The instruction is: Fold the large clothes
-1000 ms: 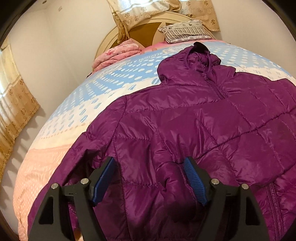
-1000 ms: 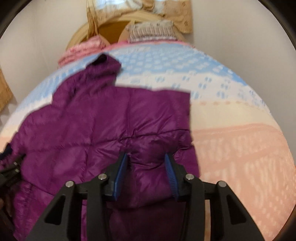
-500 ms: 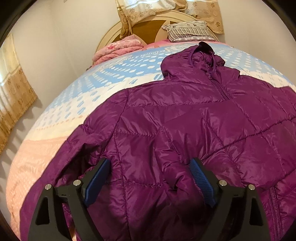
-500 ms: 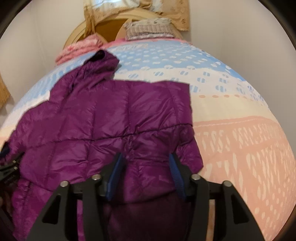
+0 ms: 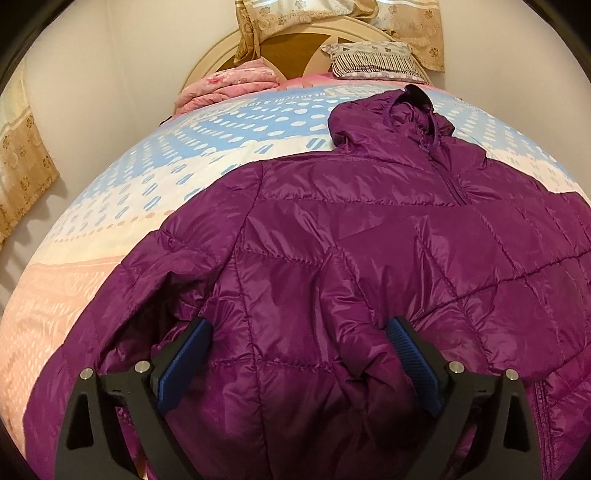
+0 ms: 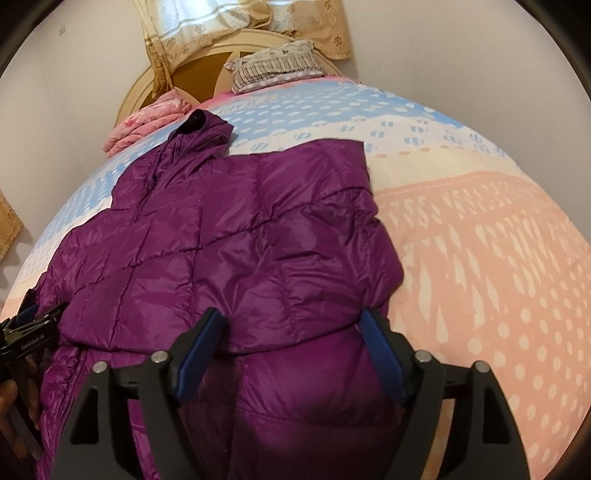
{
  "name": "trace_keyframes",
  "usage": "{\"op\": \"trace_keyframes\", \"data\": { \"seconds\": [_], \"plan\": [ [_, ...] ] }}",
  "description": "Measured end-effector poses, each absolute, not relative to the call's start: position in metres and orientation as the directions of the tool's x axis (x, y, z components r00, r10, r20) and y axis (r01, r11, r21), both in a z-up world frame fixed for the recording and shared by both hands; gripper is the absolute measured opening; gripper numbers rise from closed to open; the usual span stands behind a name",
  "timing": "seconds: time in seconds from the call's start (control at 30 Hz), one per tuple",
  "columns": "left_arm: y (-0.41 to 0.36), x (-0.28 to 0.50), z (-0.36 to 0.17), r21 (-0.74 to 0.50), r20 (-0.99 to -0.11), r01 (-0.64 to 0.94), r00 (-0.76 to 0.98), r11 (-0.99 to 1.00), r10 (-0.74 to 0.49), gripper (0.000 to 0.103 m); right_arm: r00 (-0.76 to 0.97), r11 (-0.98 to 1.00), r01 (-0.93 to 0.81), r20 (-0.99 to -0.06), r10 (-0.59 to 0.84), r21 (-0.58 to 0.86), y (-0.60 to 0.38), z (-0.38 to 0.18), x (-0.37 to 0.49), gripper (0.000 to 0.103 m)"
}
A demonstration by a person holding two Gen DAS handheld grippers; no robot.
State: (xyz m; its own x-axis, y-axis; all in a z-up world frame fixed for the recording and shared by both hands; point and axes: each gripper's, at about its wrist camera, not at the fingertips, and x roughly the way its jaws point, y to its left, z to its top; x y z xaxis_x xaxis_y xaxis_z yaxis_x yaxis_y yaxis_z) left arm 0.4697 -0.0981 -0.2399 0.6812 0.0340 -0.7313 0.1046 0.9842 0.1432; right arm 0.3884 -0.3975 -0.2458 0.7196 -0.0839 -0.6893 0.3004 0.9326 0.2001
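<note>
Item: purple hooded puffer jacket (image 5: 369, 258), quilted and shiny, lying front up with its zip closed on the bed (image 5: 110, 206), across the foot half of the bedspread; hood (image 5: 391, 118) pointing toward the headboard (image 5: 295, 40), both sleeves folded inward over the body. Bedspread in bands: pale blue with white ovals near the head, cream in the middle, peach with white marks near the foot. Left gripper (image 5: 299, 339): black frame, blue-padded fingers (image 5: 184, 354) set wide apart, having just been opening, with the folded left sleeve between them but not pinched. Right gripper (image 6: 291, 332): fingers (image 6: 380, 343) likewise apart, having just been opening, straddling the folded right sleeve end near the jacket's right edge, pads clear of the cloth. At the head of the bed: folded pink blanket (image 5: 229, 86) toward the left corner, striped pillow (image 5: 373, 61) against the headboard, gold floral curtain (image 5: 340, 14) draped above.
</note>
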Motion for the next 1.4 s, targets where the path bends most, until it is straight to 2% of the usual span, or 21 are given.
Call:
{"op": "trace_keyframes", "data": {
  "seconds": [0.1,0.27,0.4,0.5,0.63,0.83,0.97,1.27,1.3,1.33,1.37,1.4],
  "plan": [
    [-0.099,0.464,-0.224,0.162,-0.704,0.119,0.709,0.98,0.031,0.097,0.706,0.944,0.286,-0.702,-0.091,0.165,-0.391,-0.244,0.393,0.09],
    [-0.063,0.427,-0.175,0.126,-0.629,0.113,0.778,0.986,-0.009,0.097,0.731,0.944,0.295,-0.672,-0.121,0.15,-0.382,-0.215,0.37,0.09],
    [-0.008,0.4,-0.16,0.216,-0.572,0.047,0.816,0.975,0.087,0.097,0.759,0.974,0.191,-0.647,-0.069,0.12,-0.346,-0.19,0.354,0.09],
    [0.052,0.388,-0.173,0.266,-0.596,-0.056,0.775,0.962,0.21,0.097,0.764,0.991,0.116,-0.644,-0.043,0.073,-0.315,-0.19,0.351,0.09],
    [0.132,0.365,-0.2,0.305,-0.653,-0.197,0.669,0.932,0.355,0.097,0.754,0.993,0.105,-0.656,-0.042,0.057,-0.296,-0.205,0.362,0.09],
    [0.216,0.308,-0.224,0.293,-0.693,-0.329,0.574,0.898,0.437,0.097,0.728,0.999,0.044,-0.684,-0.05,-0.026,-0.264,-0.235,0.363,0.09],
    [0.247,0.278,-0.23,0.218,-0.723,-0.386,0.553,0.896,0.415,0.097,0.732,0.998,0.039,-0.677,-0.068,-0.058,-0.259,-0.243,0.36,0.09],
    [0.246,0.249,-0.247,0.085,-0.776,-0.401,0.548,0.912,0.313,0.096,0.728,0.998,0.046,-0.682,-0.062,-0.042,-0.262,-0.245,0.358,0.092],
    [0.243,0.248,-0.247,0.083,-0.772,-0.402,0.552,0.912,0.314,0.09,0.729,0.998,0.047,-0.681,-0.061,-0.039,-0.263,-0.245,0.358,0.092],
    [0.24,0.247,-0.246,0.07,-0.769,-0.382,0.568,0.922,0.294,0.079,0.731,0.998,0.048,-0.68,-0.06,-0.036,-0.263,-0.245,0.357,0.092],
    [0.239,0.245,-0.243,0.053,-0.765,-0.36,0.585,0.932,0.269,0.041,0.735,0.998,0.049,-0.676,-0.056,-0.029,-0.264,-0.244,0.356,0.092],
    [0.235,0.245,-0.241,0.052,-0.766,-0.339,0.59,0.939,0.255,0.011,0.739,0.999,0.049,-0.672,-0.051,-0.022,-0.265,-0.244,0.355,0.092]
  ]
}}
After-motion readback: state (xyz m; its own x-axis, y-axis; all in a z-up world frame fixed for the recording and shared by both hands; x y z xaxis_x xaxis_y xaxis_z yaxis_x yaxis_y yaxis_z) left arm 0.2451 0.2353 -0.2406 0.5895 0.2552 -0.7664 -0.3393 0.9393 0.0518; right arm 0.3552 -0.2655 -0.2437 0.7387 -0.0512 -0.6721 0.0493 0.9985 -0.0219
